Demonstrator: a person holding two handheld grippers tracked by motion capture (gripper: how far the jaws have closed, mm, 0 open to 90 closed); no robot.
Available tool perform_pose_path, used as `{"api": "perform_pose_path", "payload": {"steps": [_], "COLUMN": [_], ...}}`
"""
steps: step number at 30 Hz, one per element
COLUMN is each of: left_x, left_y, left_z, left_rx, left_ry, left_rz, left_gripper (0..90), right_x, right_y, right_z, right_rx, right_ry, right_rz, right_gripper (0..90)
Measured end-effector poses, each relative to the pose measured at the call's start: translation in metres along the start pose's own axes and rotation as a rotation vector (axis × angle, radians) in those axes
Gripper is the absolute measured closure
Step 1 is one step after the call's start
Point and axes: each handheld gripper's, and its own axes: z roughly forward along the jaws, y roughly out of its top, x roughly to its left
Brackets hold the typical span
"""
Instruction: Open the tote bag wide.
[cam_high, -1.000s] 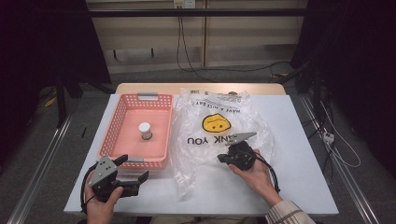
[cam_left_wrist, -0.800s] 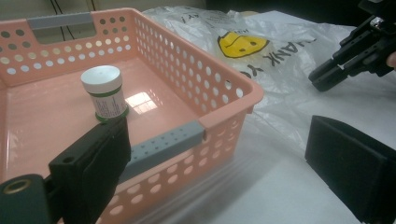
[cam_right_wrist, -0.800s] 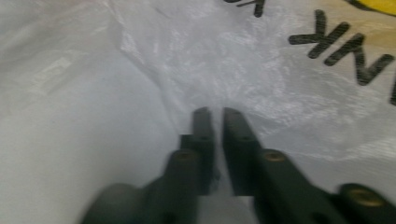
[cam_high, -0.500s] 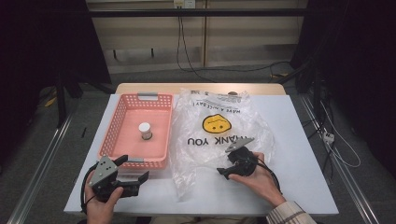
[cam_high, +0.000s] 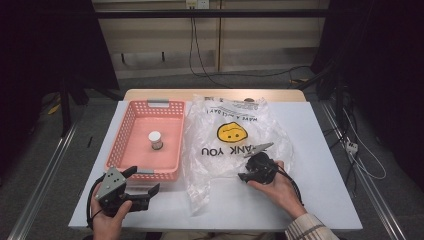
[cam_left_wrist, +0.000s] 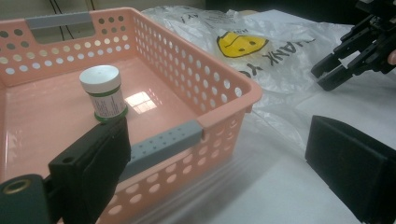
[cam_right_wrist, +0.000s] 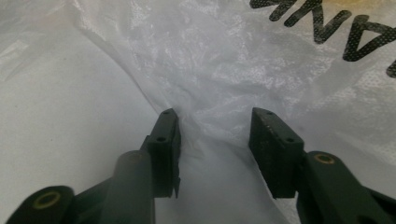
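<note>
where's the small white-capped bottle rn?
The bottle stands upright in the pink basket at the table's left in the high view, left of the plastic bag, beyond the left gripper.

— Where's my left gripper (cam_high: 142, 185)?

— Low at the near left, just in front of the basket's (cam_high: 131, 119) near wall. My left hand (cam_high: 107, 219) grips it from below, grey plate on top, jaws spread wide and nothing between them.

— And the right gripper (cam_high: 245, 176)?

— Well right of the basket, my right hand (cam_high: 276, 183) behind it, striped sleeve (cam_high: 310, 231) at the wrist. It tilts down and points left toward the basket side. In its own view the jaws stand apart, tips down on crinkled film, nothing pinched that I can see.
</note>
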Motion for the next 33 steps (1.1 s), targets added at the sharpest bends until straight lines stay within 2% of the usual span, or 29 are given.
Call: {"api": "perform_pose_path", "payload": {"steps": [1, 2, 3, 4, 6, 8, 10, 13, 16, 18, 19, 28, 33], "left_x": [0.0, 0.0, 0.0, 0.0, 0.001, 0.002, 0.002, 0.002, 0.001, 0.001, 0.001, 0.001, 0.002], "left_y": [0.0, 0.0, 0.0, 0.0, 0.0, 0.0, 0.0, 0.0, 0.0, 0.0, 0.0, 0.0, 0.0], "left_z": [0.0, 0.0, 0.001, 0.001, 0.0, 0.0, 0.001, 0.0, 0.001, 0.001, 0.001, 0.001, 0.001], "left_rx": [0.001, 0.002, 0.003, 0.004, -0.001, -0.002, -0.002, -0.002, -0.002, -0.003, -0.001, -0.001, -0.005], "left_ry": [-0.001, 0.0, 0.0, 0.0, 0.003, 0.003, 0.0, 0.0, 0.001, 0.001, 0.003, 0.005, 0.004], "left_rz": [0.003, 0.004, 0.0, -0.004, 0.002, -0.003, -0.005, 0.005, -0.004, -0.005, 0.001, -0.004, -0.011], "left_gripper": [6.4, 6.3, 6.3, 6.3, 6.3, 6.3, 6.3, 6.3, 6.3, 6.3, 6.3, 6.3, 6.3], "right_x": [0.0, 0.0, -0.003, -0.004, -0.002, -0.001, -0.002, -0.005, -0.006, -0.005, -0.005, -0.015, -0.018], "right_y": [0.0, 0.0, 0.001, 0.001, 0.002, 0.003, 0.003, 0.004, 0.009, 0.01, 0.013, 0.024, 0.03], "right_z": [0.0, 0.0, 0.0, 0.001, 0.001, 0.001, 0.0, -0.008, -0.024, -0.028, -0.035, -0.054, -0.065], "right_rx": [0.0, -0.001, -0.013, -0.011, -0.004, 0.003, -0.005, -0.061, -0.145, -0.166, -0.203, -0.303, -0.345], "right_ry": [0.0, -0.003, -0.01, -0.003, -0.006, -0.008, -0.006, 0.031, 0.051, 0.058, 0.062, 0.095, 0.098], "right_rz": [0.0, -0.003, -0.015, -0.001, -0.008, -0.014, 0.002, 0.05, 0.07, 0.071, 0.067, 0.091, 0.093], "right_gripper": [60.0, 64.8, 86.6, 87.2, 90.0, 90.0, 90.0, 90.0, 90.0, 90.0, 90.0, 90.0, 90.0]}}
